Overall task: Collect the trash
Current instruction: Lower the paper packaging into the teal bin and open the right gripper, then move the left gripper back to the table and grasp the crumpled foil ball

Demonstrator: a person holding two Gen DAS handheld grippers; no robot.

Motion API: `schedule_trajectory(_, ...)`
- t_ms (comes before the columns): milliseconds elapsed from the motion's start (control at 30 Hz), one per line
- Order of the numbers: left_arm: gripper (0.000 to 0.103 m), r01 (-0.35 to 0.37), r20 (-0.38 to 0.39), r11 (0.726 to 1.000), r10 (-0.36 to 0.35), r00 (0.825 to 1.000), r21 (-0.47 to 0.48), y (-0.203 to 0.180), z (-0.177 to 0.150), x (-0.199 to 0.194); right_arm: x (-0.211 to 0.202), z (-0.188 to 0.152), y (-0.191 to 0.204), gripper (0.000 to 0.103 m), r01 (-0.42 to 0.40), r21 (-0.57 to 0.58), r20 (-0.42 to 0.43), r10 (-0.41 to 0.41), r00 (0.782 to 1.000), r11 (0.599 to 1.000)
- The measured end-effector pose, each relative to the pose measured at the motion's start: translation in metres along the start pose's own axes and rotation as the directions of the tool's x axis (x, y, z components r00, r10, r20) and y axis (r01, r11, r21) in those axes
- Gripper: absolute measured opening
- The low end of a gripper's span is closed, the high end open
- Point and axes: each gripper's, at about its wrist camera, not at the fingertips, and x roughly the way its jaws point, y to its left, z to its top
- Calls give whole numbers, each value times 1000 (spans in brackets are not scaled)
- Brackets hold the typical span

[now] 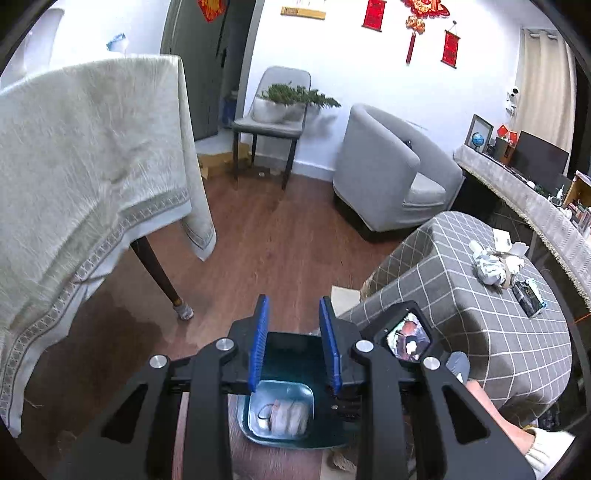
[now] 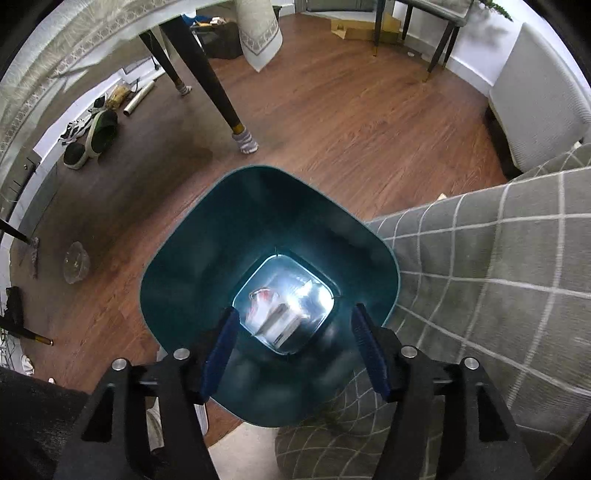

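A: Where is the collected trash lying?
B: White crumpled wrappers (image 2: 275, 314) are lying at the bottom of the dark teal plastic bin (image 2: 184, 266).
A: And the tongs?
B: Left gripper (image 1: 293, 347) and right gripper (image 2: 295, 347) are both hanging above it, jaws parted, holding nothing.

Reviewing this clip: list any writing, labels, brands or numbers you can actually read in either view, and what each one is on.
None can be read.
Red wall hangings: gold marks, too blurred.
Red paper on the door: blurred and cut off.
White card on the checked table: print too small.
Black packet on the same table: illegible.
Wrappers in the teal bin: glare, no legible print.
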Motion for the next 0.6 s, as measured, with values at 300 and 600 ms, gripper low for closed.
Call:
schedule_trajectory(300, 36, -20, 44, 1000, 19, 999, 17, -8, 7, -7, -67, 7, -2, 68, -83, -10, 183, 84, 980, 996)
schedule_trajectory(600, 56, 36, 110, 999, -39, 993, 28, -32, 15, -16, -151, 1, -20, 72, -75, -19, 410, 76, 909, 997)
